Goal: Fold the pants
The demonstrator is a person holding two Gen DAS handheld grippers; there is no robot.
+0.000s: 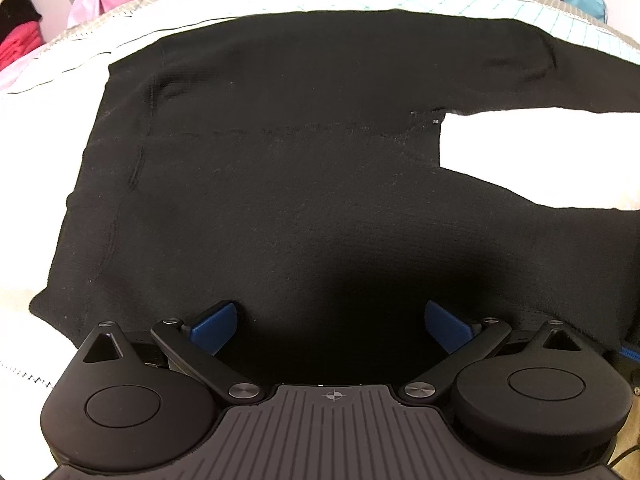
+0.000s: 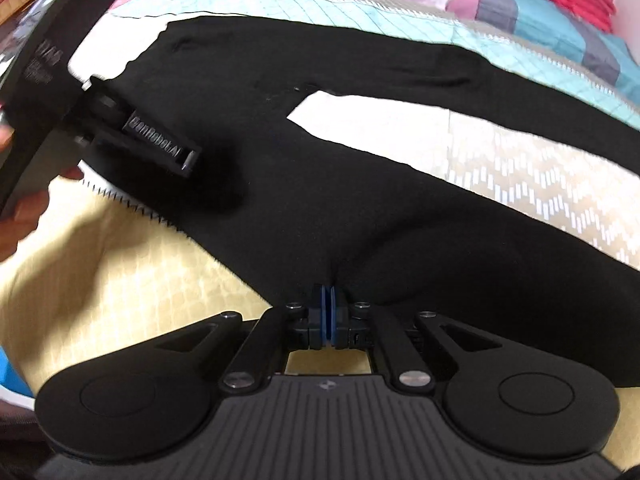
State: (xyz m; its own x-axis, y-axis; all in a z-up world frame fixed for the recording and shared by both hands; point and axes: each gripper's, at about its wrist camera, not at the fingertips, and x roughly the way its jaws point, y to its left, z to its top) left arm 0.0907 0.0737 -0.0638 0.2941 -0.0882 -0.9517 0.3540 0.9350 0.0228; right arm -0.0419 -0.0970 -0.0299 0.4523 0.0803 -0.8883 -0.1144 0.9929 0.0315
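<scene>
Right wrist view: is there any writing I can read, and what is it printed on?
"BonRobot.AI", or close to it: raised letters along a finger of the left gripper, over the black pants; a few letters are soft.
Pale lines of print on the dark body behind that gripper: too blurred to read.
No other text in either view.

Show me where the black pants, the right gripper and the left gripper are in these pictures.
black pants (image 1: 280,168): left wrist view, flat seat area.
right gripper (image 2: 329,300): right wrist view, blue pads pinched on the pants' edge.
left gripper (image 1: 332,326): left wrist view, gap between its open blue pads.
</scene>
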